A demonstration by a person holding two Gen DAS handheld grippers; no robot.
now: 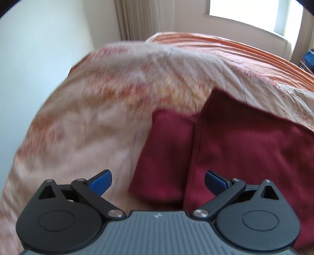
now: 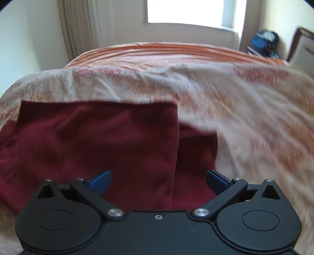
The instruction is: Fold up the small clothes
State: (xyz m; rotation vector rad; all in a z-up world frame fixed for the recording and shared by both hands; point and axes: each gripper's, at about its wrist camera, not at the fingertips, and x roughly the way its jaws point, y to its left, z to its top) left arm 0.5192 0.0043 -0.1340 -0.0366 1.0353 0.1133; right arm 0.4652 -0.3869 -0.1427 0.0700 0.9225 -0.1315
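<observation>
Two grippers hang over a bed, each seen from its own wrist camera; both stand with their blue pads spread wide and nothing between them. The left gripper [image 1: 158, 181] sits at the bottom of its frame above the left edge of a maroon garment [image 1: 245, 141], which fills the lower right of that view with a folded flap to its left; the right gripper [image 2: 158, 181] sits low in its frame over the same cloth, which spreads across the lower left and centre with a straight upper hem. Under the garment lies a pale floral bedspread [image 2: 245, 109] (blurred in parts); an orange striped cover [image 2: 166, 49] crosses the upper middle, beneath a bright window [image 2: 184, 11].
</observation>
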